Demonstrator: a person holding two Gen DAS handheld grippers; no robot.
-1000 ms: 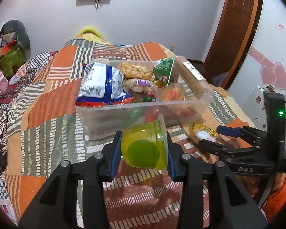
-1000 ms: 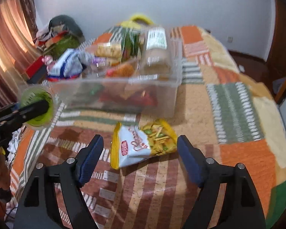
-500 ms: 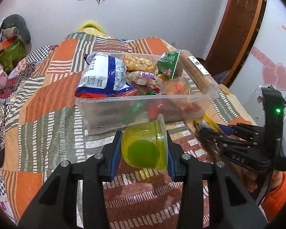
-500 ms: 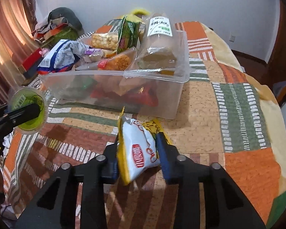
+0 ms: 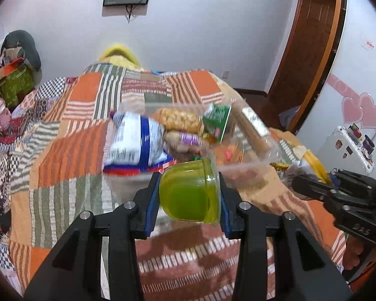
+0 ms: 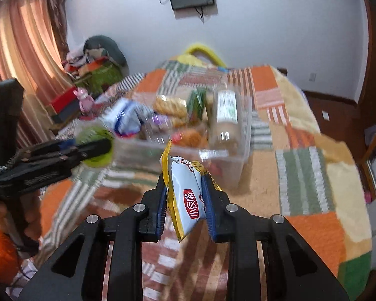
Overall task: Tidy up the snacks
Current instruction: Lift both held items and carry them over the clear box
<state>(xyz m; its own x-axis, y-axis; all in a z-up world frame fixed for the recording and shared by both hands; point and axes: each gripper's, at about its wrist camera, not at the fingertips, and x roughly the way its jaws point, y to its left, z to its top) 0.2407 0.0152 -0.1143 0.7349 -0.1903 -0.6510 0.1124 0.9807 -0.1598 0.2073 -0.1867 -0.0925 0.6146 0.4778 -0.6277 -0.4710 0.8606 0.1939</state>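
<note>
The left gripper (image 5: pixel 190 195) has its jaws pinching a translucent yellow-green plastic jelly cup (image 5: pixel 189 192), held above the patchwork bedspread (image 5: pixel 70 150) just before the clear plastic bin (image 5: pixel 248 165) of snacks. The right gripper (image 6: pixel 185 200), whose jaws have just been closing, pinches a white-and-yellow foil snack packet (image 6: pixel 185 195) clear of the bed.
</note>
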